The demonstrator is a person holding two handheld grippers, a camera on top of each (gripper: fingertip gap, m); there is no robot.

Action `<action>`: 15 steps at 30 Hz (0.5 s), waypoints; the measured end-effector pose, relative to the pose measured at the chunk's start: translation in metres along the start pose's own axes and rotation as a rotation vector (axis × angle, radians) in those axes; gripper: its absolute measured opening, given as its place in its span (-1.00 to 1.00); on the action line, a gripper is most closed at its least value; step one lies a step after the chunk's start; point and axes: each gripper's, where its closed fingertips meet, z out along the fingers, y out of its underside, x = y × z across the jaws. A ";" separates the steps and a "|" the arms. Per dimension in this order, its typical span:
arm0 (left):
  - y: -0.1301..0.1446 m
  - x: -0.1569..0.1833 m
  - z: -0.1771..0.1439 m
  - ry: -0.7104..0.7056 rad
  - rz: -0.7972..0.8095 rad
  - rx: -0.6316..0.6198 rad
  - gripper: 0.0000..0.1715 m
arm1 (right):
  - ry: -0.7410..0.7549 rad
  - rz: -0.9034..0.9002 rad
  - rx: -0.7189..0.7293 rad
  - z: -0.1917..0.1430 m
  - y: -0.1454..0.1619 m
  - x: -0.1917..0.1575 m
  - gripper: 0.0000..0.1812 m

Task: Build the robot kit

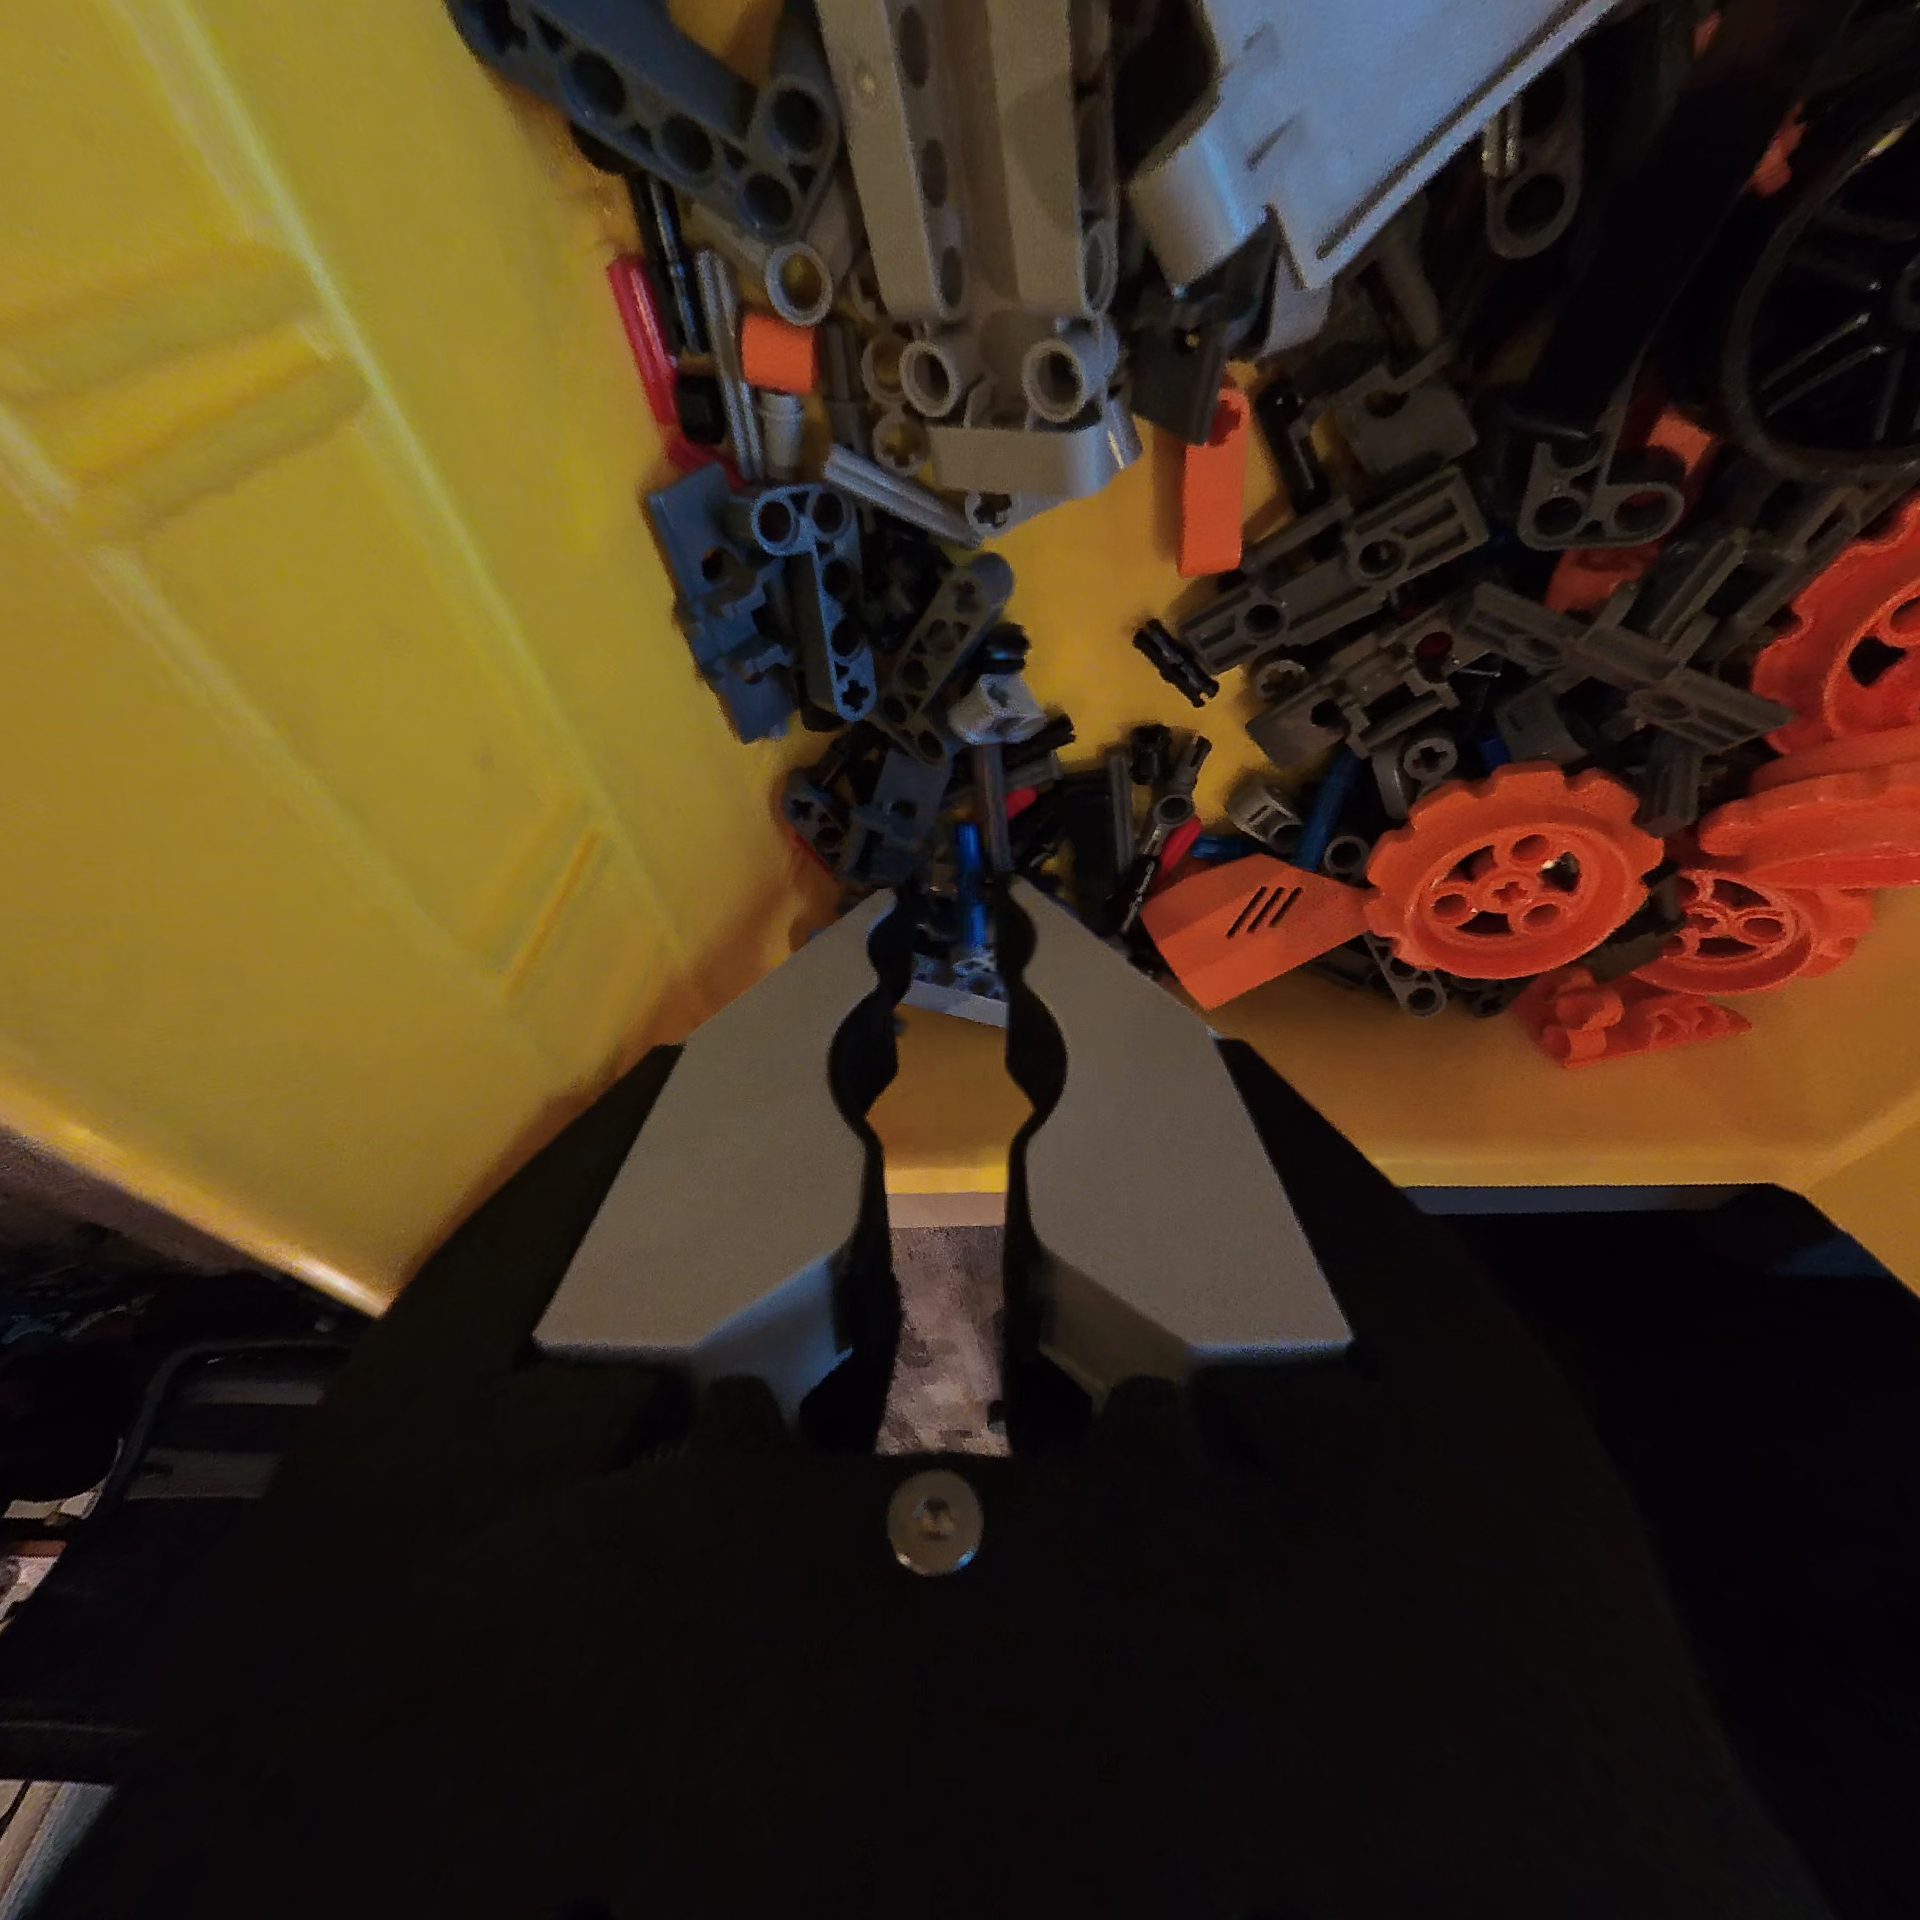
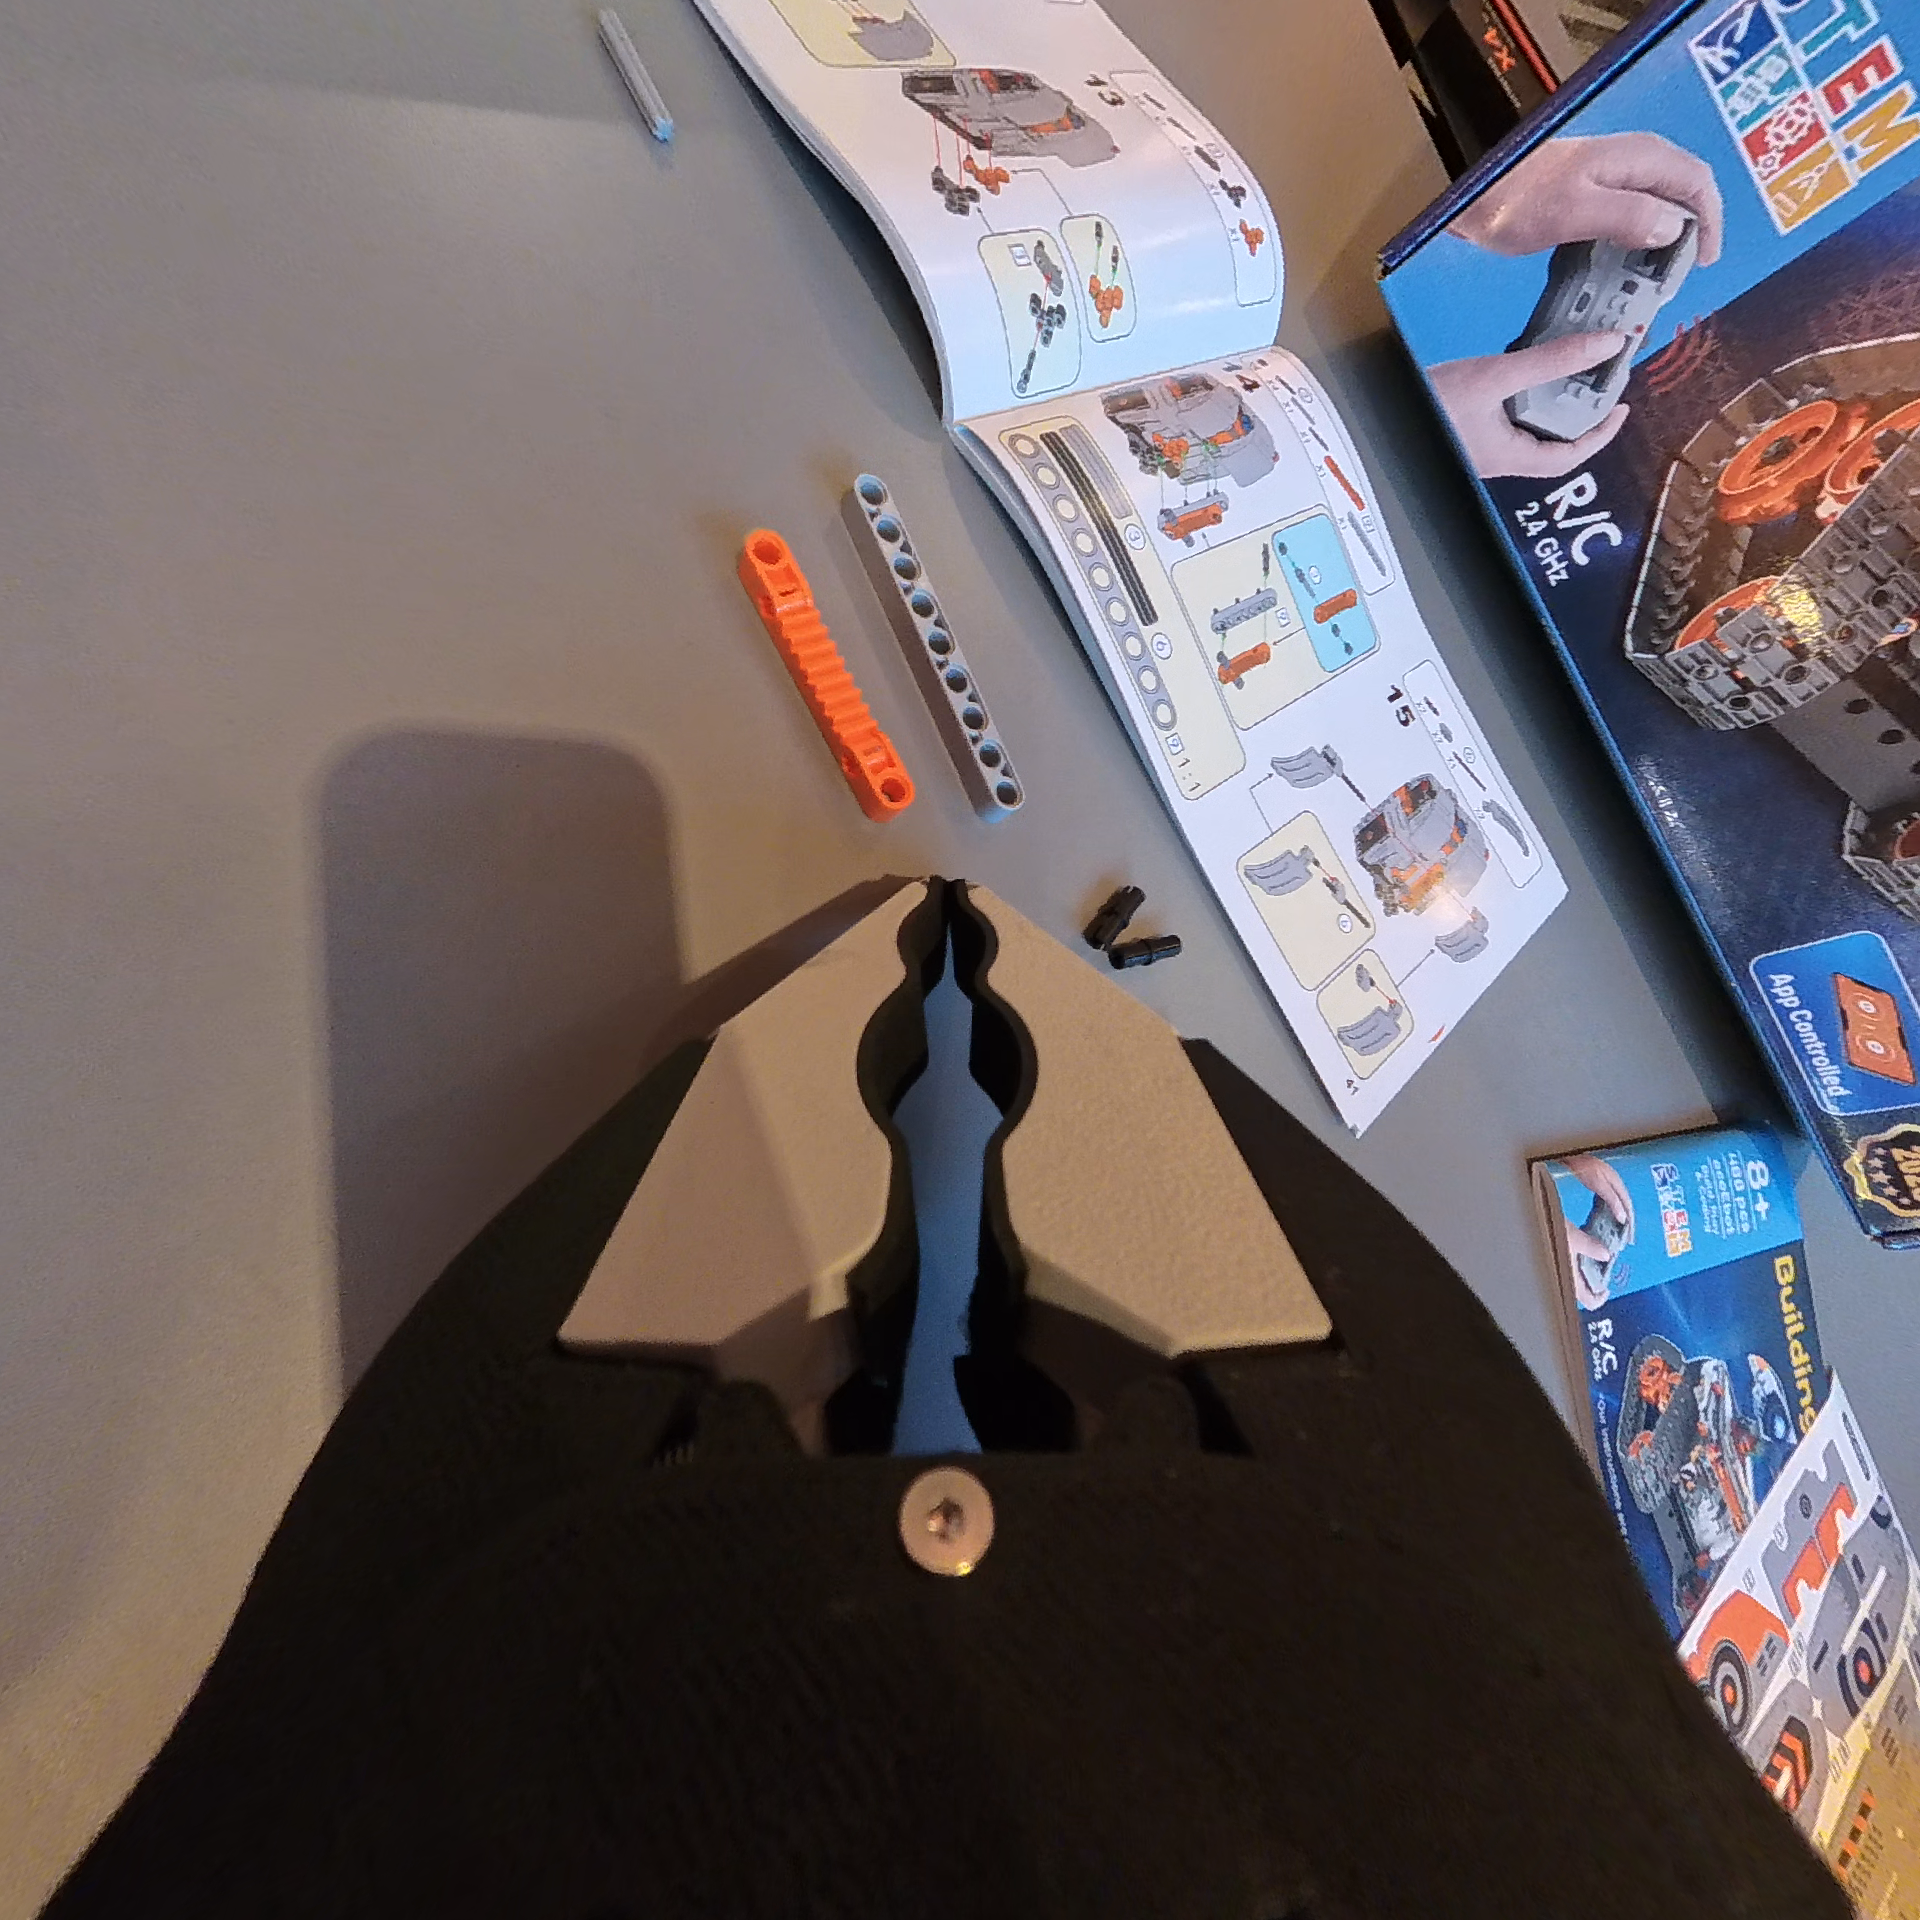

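Note:
My left gripper (image 1: pixel 951 902) reaches into a yellow bin (image 1: pixel 343 644). Its jaws stand a narrow gap apart, tips down in a heap of small grey, black and blue building parts (image 1: pixel 914 675). A dark axle (image 1: pixel 990 805) and a blue pin (image 1: pixel 968 852) lie just past the tips, and a light grey piece (image 1: pixel 966 977) shows between the fingers; I cannot tell if they grip anything. My right gripper (image 2: pixel 945 889) is shut and empty above a grey table (image 2: pixel 312 416). An orange toothed beam (image 2: pixel 826 675), a long grey holed beam (image 2: pixel 935 644) and two black pins (image 2: pixel 1127 930) lie just ahead of it.
In the bin are orange toothed wheels (image 1: pixel 1507 888), an orange panel (image 1: pixel 1242 925) and large grey beams (image 1: pixel 977 208). On the table, an open instruction booklet (image 2: pixel 1195 499), a blue product box (image 2: pixel 1714 520), a small leaflet (image 2: pixel 1714 1403) and a grey axle (image 2: pixel 636 73). The tips of one gripper are about 50 cm away from the tips of the other.

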 end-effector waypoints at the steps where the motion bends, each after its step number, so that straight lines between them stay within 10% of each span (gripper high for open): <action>1: -0.002 -0.001 0.001 0.004 0.003 0.008 -0.95 | -0.002 -0.001 0.002 0.000 0.000 0.000 -1.00; 15: -0.013 0.011 -0.007 0.132 0.014 0.087 -0.86 | -0.018 0.037 0.025 0.003 -0.003 -0.001 -1.00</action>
